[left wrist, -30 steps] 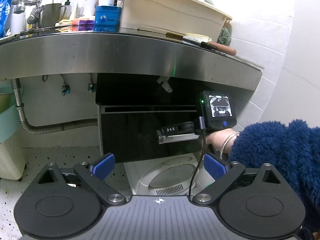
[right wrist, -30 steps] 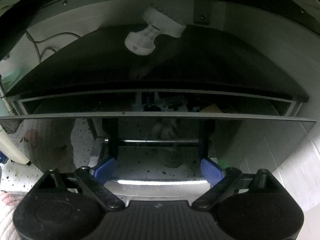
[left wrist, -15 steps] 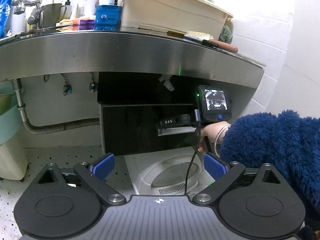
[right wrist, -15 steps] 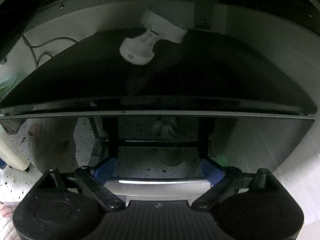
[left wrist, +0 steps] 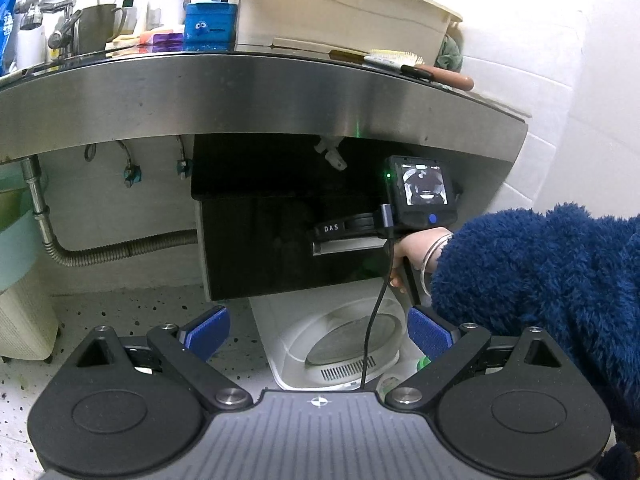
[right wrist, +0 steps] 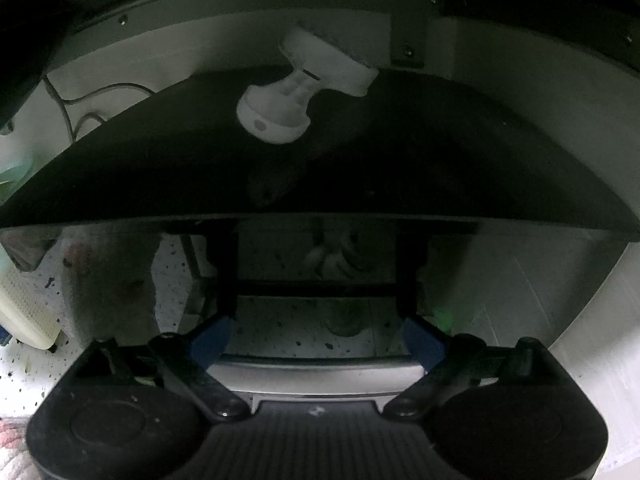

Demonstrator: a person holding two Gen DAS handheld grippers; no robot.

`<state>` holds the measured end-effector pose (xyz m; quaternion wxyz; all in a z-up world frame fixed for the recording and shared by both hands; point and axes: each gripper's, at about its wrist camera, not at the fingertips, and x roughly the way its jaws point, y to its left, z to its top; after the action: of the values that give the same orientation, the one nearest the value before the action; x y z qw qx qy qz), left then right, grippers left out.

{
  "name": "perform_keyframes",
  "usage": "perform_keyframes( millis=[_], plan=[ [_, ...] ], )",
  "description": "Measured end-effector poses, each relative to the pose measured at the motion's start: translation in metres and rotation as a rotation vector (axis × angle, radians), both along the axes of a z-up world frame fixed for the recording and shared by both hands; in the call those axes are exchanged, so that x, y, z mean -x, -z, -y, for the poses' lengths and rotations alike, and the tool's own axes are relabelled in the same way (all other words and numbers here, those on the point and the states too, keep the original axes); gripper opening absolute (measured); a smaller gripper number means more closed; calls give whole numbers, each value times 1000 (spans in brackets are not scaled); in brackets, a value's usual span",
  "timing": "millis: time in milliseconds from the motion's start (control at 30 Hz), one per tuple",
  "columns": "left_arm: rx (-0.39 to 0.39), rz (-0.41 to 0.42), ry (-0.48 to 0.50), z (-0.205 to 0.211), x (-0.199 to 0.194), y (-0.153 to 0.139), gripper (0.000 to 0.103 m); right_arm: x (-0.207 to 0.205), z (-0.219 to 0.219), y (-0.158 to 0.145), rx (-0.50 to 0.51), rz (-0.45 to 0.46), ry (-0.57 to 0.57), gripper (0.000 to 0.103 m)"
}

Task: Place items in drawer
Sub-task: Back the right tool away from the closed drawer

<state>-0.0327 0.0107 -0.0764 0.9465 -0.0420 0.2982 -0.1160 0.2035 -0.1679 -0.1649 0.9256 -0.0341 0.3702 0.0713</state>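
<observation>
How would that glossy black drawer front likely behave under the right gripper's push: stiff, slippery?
The drawer front looks stiff: a flat panel mirroring the floor undistorted. Its gloss suggests the right gripper could skid on it. It probably slides straight, though its runners are hidden.

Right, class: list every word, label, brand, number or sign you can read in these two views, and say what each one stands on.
"DAS": white letters on the right hand-held gripper at the drawer front, left wrist view.
Blue tin on the counter: a cartoon face, its print too small to read.
Blue packet at the far left: print blurred.
Gripper's screen: only a camera image, no readable text.
Right wrist view: no text.
</observation>
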Motion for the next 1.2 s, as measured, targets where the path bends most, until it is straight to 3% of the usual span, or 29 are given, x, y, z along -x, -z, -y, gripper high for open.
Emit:
perform_keyframes(
  millis=[333,533,767,1000,1200],
  plan=[
    [-26,16,55,8,-2,-5,97,3,-3,6,-12,41,1,100],
    [-36,29,33,7,-4,-8,99,17,-1,-3,-24,59,-47,102],
    [-33,26,20,4,-6,-9,99,58,9,-28,-47,74,-82,102],
    [-56,60,6,3,-2,-14,95,102,27,-62,-122,79,43,102],
    [-62,62,-18,-1,-4,-21,95,144,29,-101,-57,130,104,102]
  ],
)
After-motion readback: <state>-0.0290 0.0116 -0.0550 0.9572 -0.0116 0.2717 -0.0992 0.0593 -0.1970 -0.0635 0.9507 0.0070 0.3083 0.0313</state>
